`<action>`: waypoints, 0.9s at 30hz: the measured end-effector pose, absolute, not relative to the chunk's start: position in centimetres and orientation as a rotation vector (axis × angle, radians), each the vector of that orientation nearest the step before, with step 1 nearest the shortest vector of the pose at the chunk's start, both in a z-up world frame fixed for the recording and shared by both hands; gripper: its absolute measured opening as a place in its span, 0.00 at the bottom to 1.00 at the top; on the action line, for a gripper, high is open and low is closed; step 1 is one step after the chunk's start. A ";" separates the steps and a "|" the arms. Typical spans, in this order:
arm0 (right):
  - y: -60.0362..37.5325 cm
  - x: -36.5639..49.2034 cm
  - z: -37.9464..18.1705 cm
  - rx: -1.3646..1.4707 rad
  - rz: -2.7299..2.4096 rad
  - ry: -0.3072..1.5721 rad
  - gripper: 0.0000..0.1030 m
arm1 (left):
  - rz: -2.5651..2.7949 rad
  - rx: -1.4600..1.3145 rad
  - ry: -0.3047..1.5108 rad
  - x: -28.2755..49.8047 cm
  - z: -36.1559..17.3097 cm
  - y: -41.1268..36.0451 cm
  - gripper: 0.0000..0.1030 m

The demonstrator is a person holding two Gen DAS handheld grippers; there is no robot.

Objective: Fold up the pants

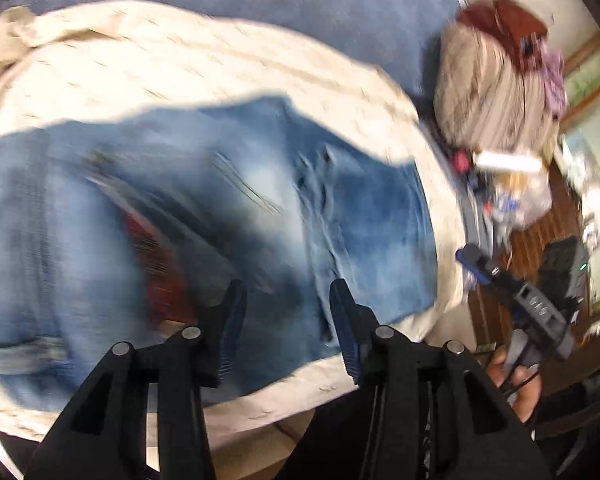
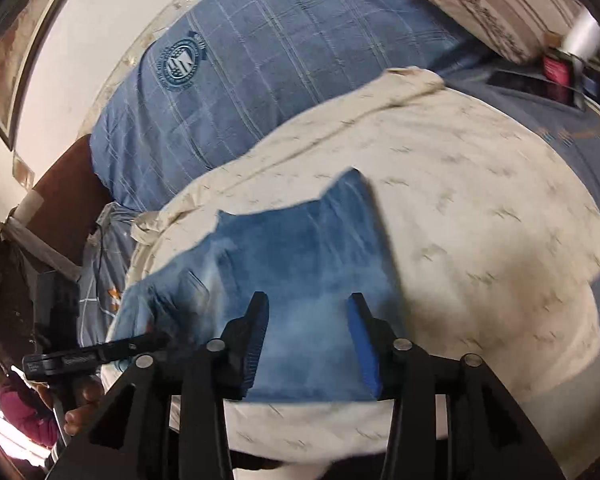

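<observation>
Faded blue jeans (image 1: pixel 204 216) lie in a folded stack on a cream cloth (image 1: pixel 180 60) over the bed; they also show in the right wrist view (image 2: pixel 304 264). My left gripper (image 1: pixel 286 300) is open and empty, held above the near edge of the jeans. My right gripper (image 2: pixel 308 312) is open and empty, above the near end of the folded jeans. The left gripper appears in the right wrist view (image 2: pixel 100 352) at the jeans' left edge. The right gripper shows at the right of the left wrist view (image 1: pixel 476 260), off the cloth's edge.
A blue checked bedspread (image 2: pixel 284 40) lies behind the cream cloth (image 2: pixel 480 208). A striped pillow (image 1: pixel 496 96) with a red-brown item on it sits at the far right. Small clutter and a plastic bag (image 1: pixel 520 196) lie beside the bed. The bed's near edge is right below the grippers.
</observation>
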State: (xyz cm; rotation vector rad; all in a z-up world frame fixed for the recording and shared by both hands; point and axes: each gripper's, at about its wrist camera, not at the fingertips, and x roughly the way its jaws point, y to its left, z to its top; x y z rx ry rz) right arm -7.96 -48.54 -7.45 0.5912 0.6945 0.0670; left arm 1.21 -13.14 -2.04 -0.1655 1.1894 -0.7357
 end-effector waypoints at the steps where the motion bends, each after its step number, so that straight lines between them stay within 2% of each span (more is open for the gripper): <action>1: -48.1 -7.0 -7.3 0.578 0.076 0.705 0.43 | -0.711 -0.194 1.177 1.8 -1.7 -12.0 0.45; 4: -47.1 -4.4 -7.4 0.550 0.091 0.734 0.43 | -0.697 -0.249 1.188 3.0 -1.6 -11.1 0.48; 9: -47.2 -1.6 -7.3 0.518 0.047 0.741 0.43 | -0.751 -0.222 1.238 3.7 -2.1 -15.2 0.54; 18: -52.5 1.6 -10.0 0.512 -0.168 0.766 0.49 | -0.713 -0.119 1.333 5.3 -5.3 -24.5 0.54; 19: -52.8 2.1 -10.5 0.516 -0.159 0.782 0.45 | -0.706 -0.102 1.326 5.4 -5.4 -25.0 0.53; 20: -52.9 2.5 -10.7 0.528 -0.118 0.786 0.36 | -0.692 -0.070 1.313 5.4 -5.4 -25.4 0.40; 21: -52.6 2.4 -10.1 0.516 -0.085 0.766 0.17 | -0.661 -0.026 1.293 5.4 -5.2 -25.6 0.31; 22: -52.0 2.2 -9.1 0.468 -0.072 0.731 0.17 | -0.650 -0.023 1.282 5.4 -5.0 -25.5 0.25; 23: -51.5 2.0 -8.5 0.439 -0.055 0.697 0.17 | -0.639 -0.048 1.270 5.7 -4.8 -25.0 0.24; 25: -51.3 2.2 -8.7 0.407 -0.051 0.691 0.17 | -0.596 -0.074 1.278 6.5 -5.2 -24.6 0.23; 27: -51.6 3.6 -10.9 0.378 -0.100 0.771 0.19 | -0.584 -0.078 1.296 7.2 -6.0 -24.9 0.24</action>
